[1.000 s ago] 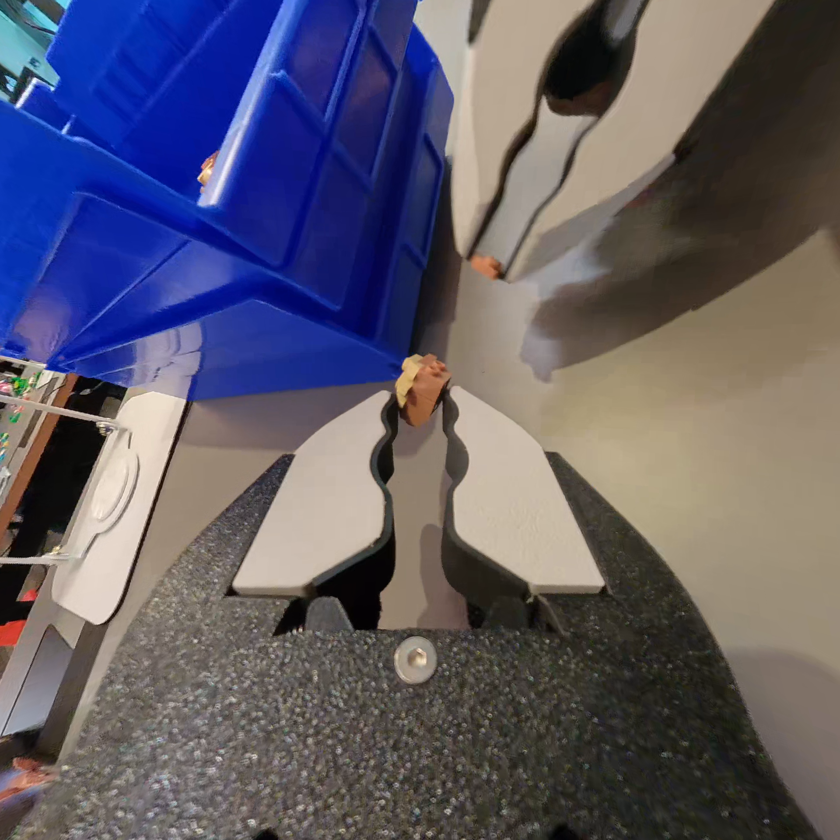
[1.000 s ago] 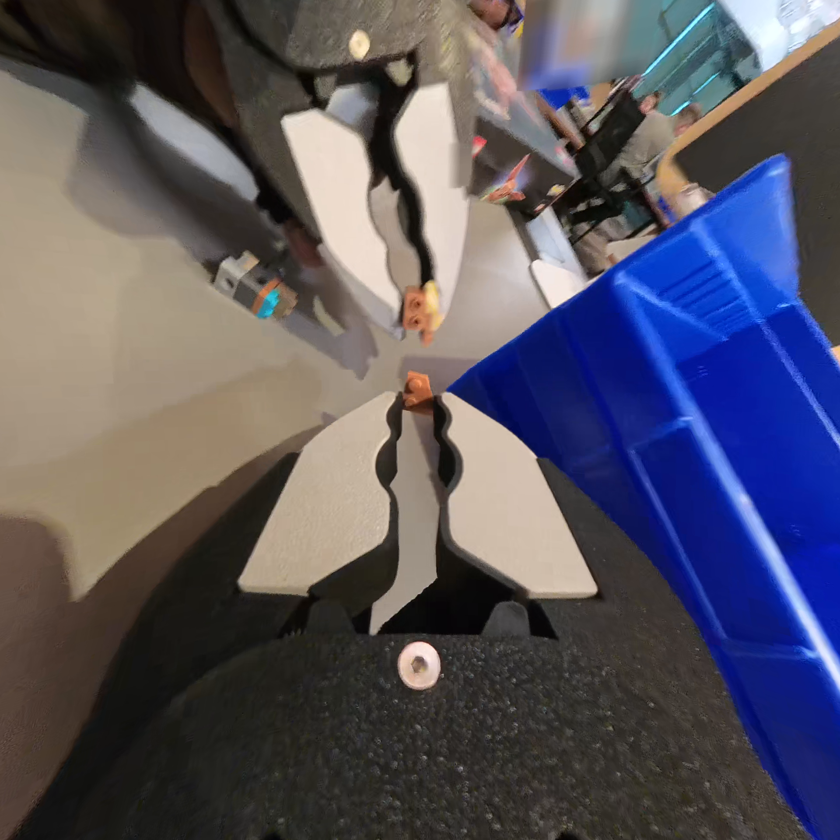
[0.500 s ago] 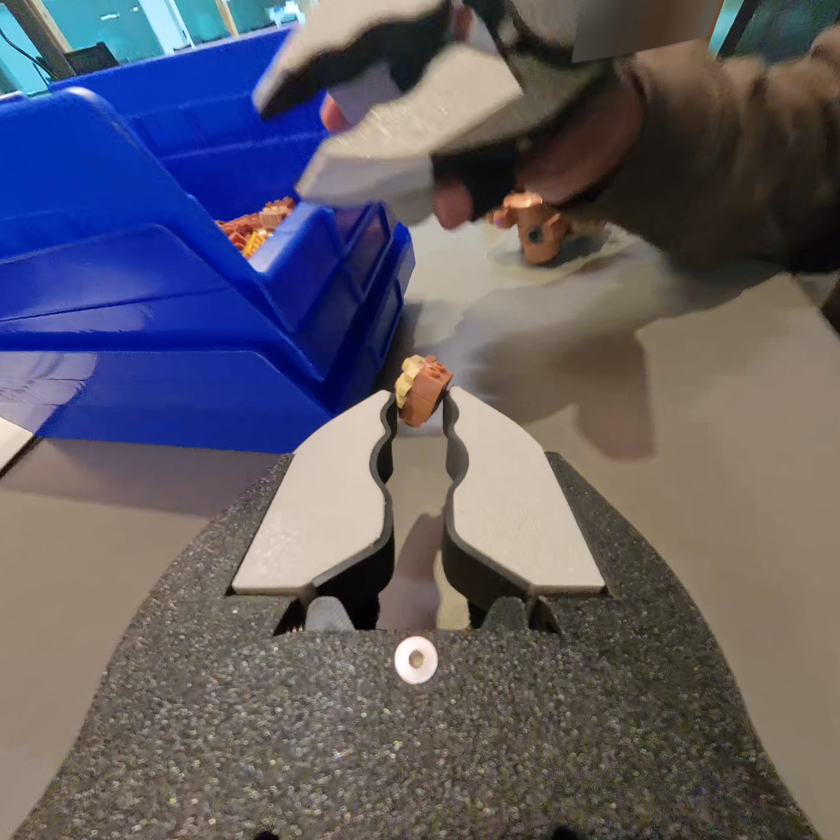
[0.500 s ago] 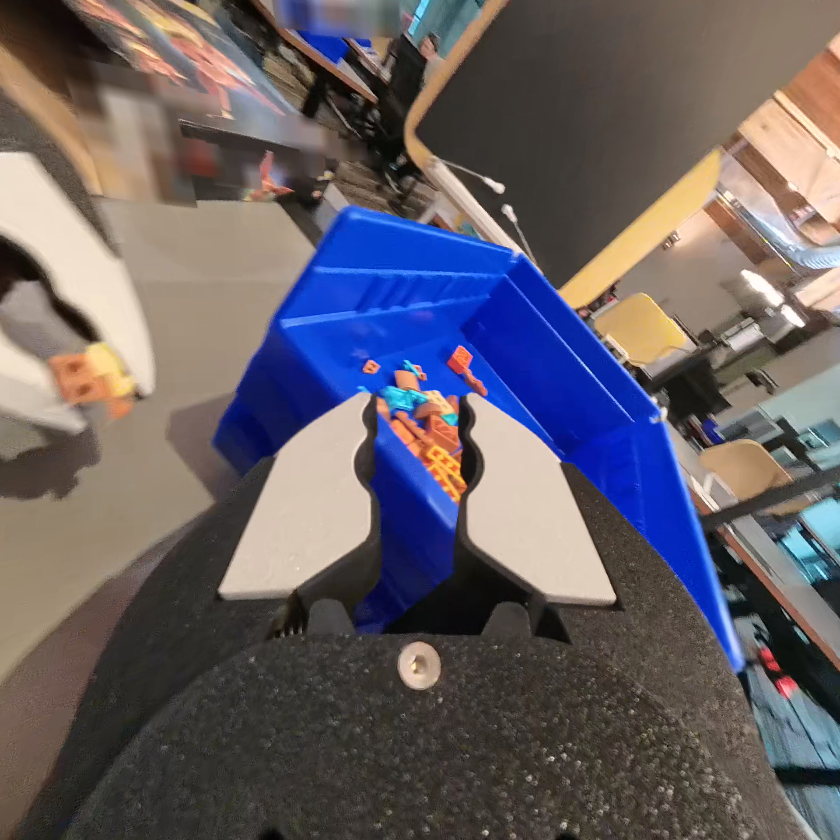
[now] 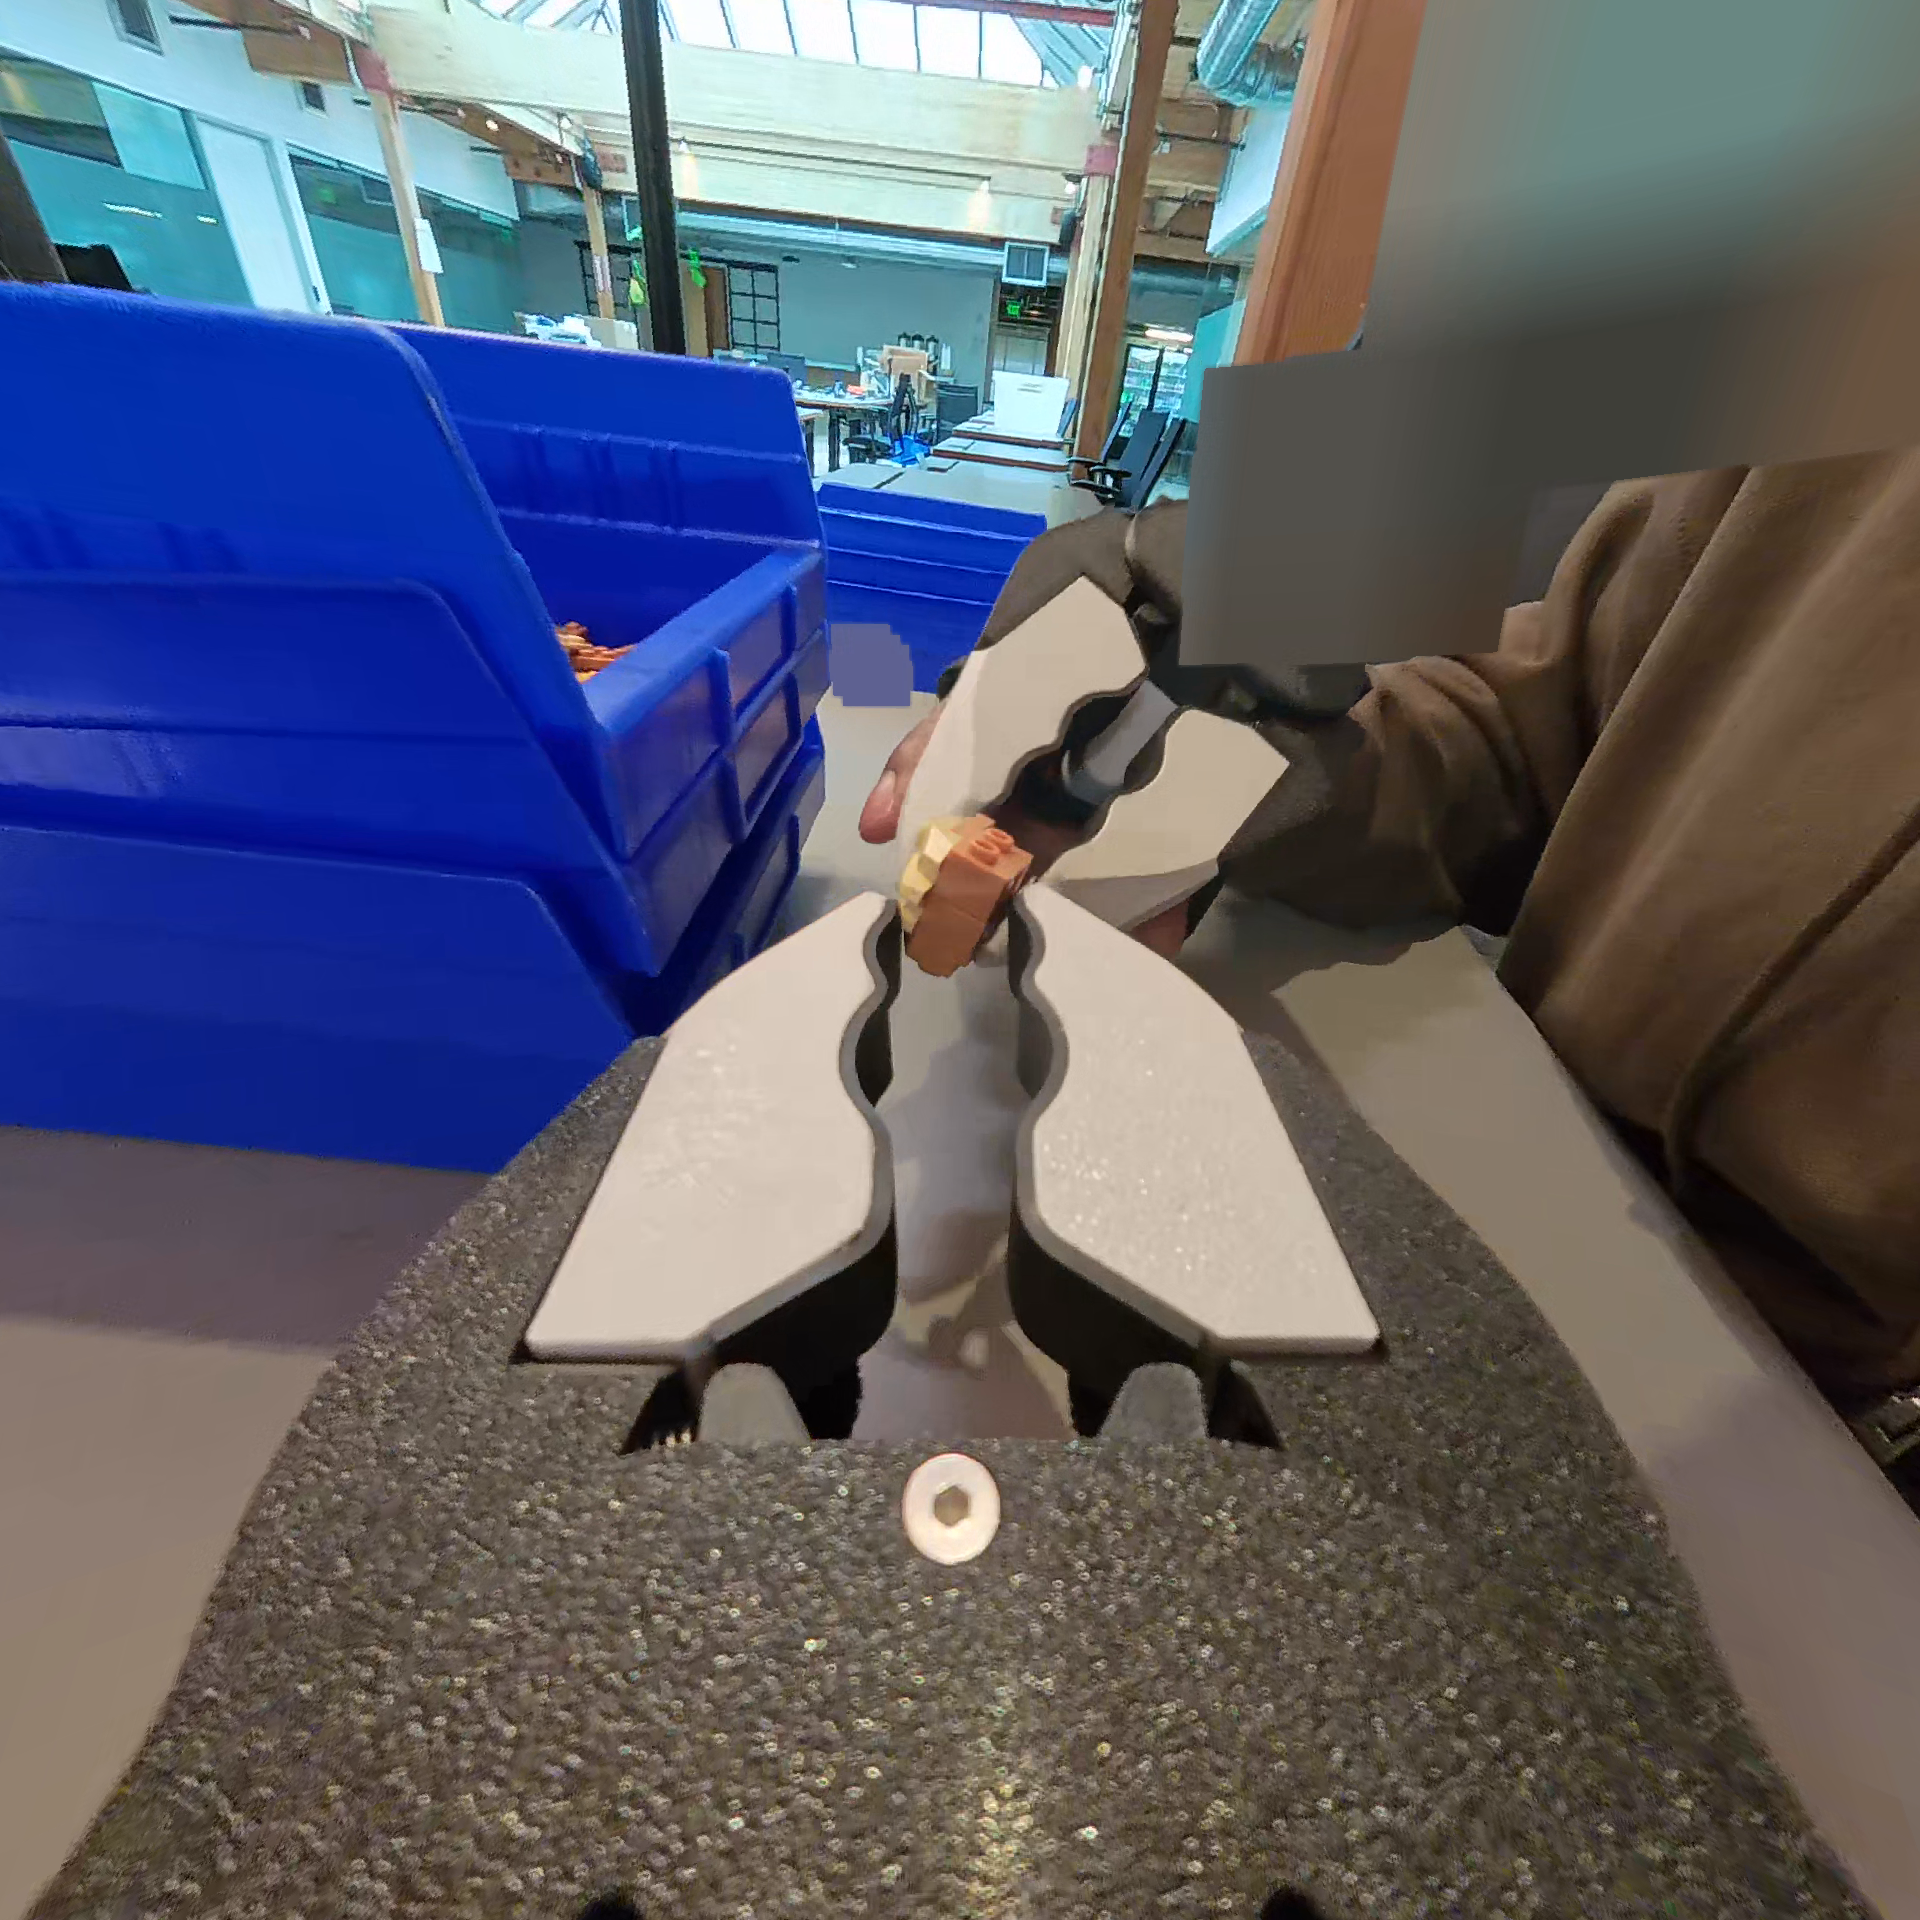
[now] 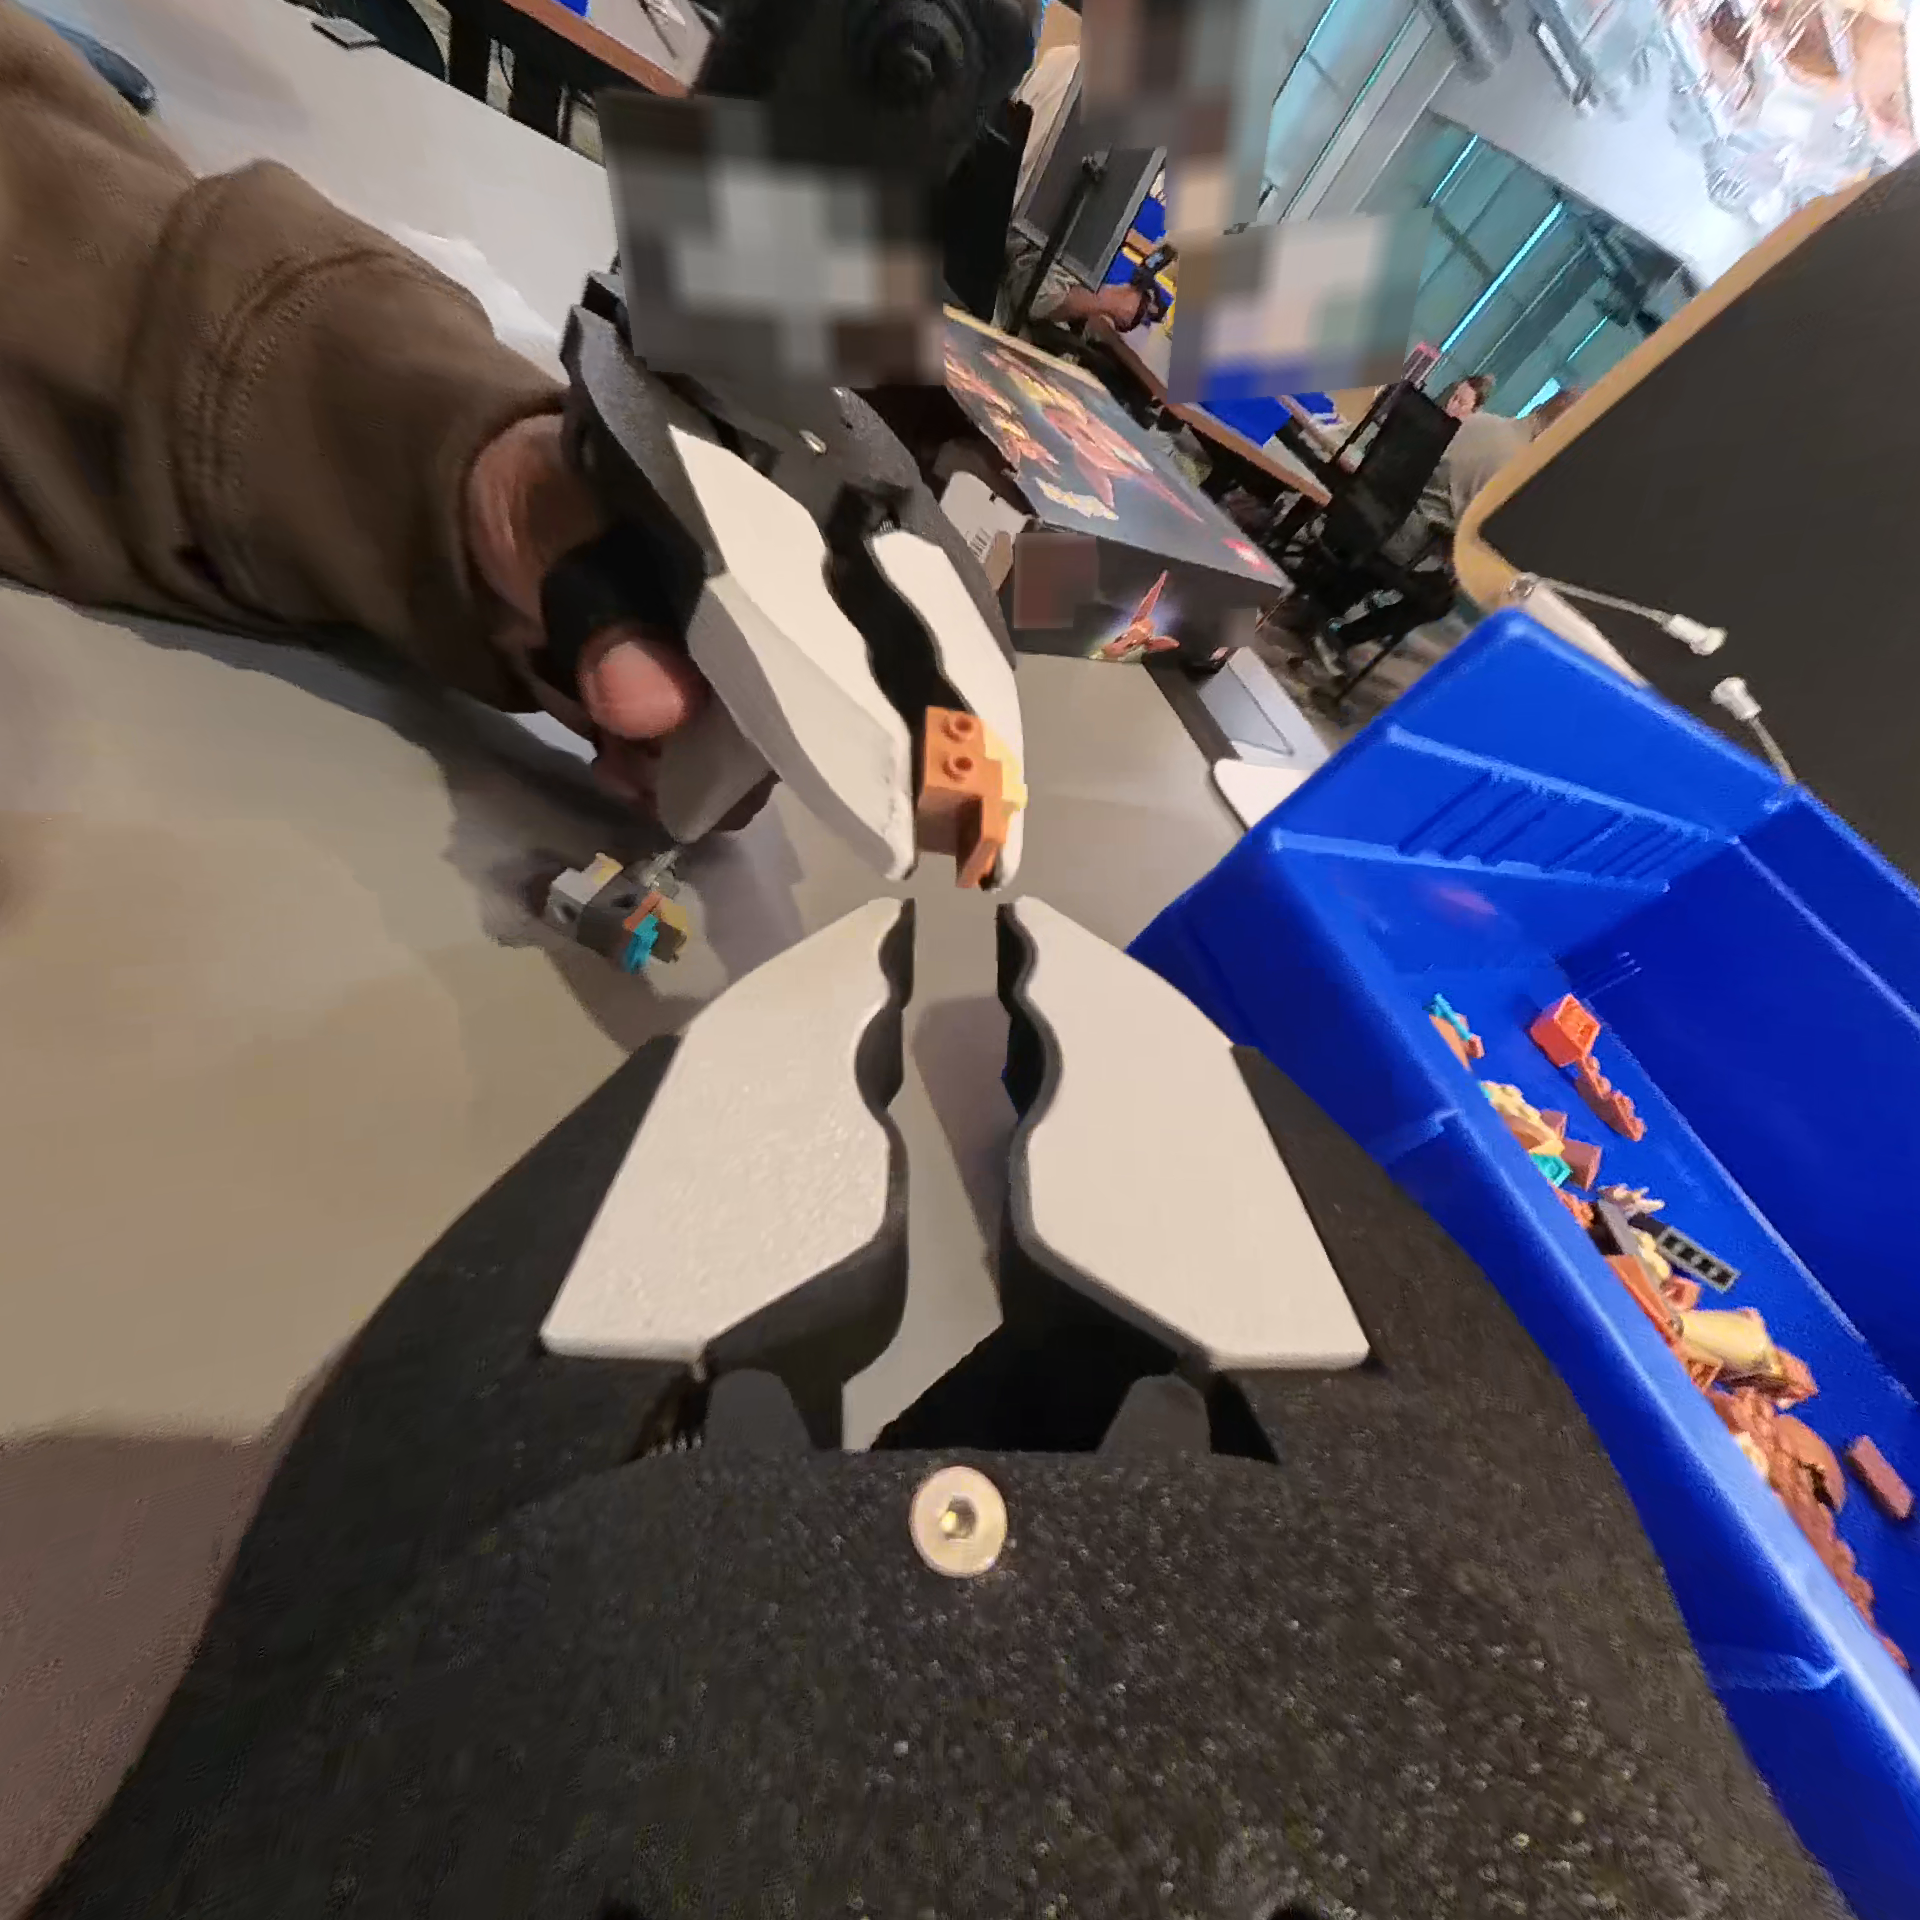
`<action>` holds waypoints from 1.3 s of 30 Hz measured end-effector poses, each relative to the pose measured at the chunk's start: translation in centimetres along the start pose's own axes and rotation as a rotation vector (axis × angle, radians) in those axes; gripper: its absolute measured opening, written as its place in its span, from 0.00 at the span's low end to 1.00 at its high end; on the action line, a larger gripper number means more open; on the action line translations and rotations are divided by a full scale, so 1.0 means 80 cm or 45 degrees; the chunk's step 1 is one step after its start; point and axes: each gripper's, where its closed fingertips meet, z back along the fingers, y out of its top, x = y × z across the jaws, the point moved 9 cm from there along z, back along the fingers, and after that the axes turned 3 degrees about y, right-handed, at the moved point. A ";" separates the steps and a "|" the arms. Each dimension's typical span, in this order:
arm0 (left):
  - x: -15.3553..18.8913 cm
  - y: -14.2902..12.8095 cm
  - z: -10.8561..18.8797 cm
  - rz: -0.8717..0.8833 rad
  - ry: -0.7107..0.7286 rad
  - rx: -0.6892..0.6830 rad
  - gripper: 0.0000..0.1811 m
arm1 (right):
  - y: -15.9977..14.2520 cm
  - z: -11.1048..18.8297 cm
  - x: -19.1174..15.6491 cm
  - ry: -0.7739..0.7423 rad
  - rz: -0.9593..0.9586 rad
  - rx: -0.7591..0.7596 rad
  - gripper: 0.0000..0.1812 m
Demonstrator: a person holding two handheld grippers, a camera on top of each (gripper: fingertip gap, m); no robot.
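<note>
A: Going left to right, we see the stacked blue plastic bins [image 5: 343,727] on the left of the grey tabletop [image 5: 1382,1049], loose brown and orange bricks in the nearest one. Then our left gripper [image 5: 951,914], clenched on a small brown-and-tan brick cluster [image 5: 961,894] right at its fingertips.

B: And facing it, tip to tip, our right gripper [image 6: 954,904]. Its grey fingers sit parted by a narrow gap and we see nothing between them.

A: Where is the risk, as we judge it?

B: The cluster is pinched only at the very tips. Any sideways nudge from the right gripper could twist it loose, and it would drop to the table or roll toward the bins.

A: The tan part also hangs off one side, so pressure there might split it from the brown part.

B: In the right wrist view, a small grey-and-teal brick assembly [image 6: 623,914] lies on the table, left of and beyond the right gripper's tips, apart from both grippers.

A: Farther off in that view a dark printed box [image 6: 1101,468] rests on the table.
</note>
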 end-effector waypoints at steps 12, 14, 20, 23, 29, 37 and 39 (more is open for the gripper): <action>0.000 -0.003 -0.002 -0.043 0.071 -0.119 0.11 | 0.000 -0.003 -0.008 -0.163 0.263 -0.077 0.01; 0.001 -0.003 -0.002 -0.051 0.070 -0.127 0.11 | -0.001 -0.002 -0.008 -0.161 0.263 -0.076 0.01; 0.001 -0.003 -0.001 -0.058 0.064 -0.157 0.10 | -0.003 -0.001 -0.008 -0.170 0.293 -0.066 0.05; 0.001 -0.003 0.000 -0.051 0.061 -0.162 0.10 | -0.003 0.002 -0.006 -0.131 0.256 -0.029 0.06; 0.007 -0.007 -0.004 -0.081 0.022 -0.211 0.10 | -0.002 0.002 -0.010 -0.069 0.239 0.001 0.04; -0.003 -0.003 -0.003 0.014 0.148 -0.233 0.19 | 0.001 0.001 -0.009 -0.349 0.469 -0.130 0.03; -0.004 -0.001 -0.002 0.034 0.168 -0.232 0.20 | -0.002 -0.002 -0.009 -0.421 0.558 -0.199 0.03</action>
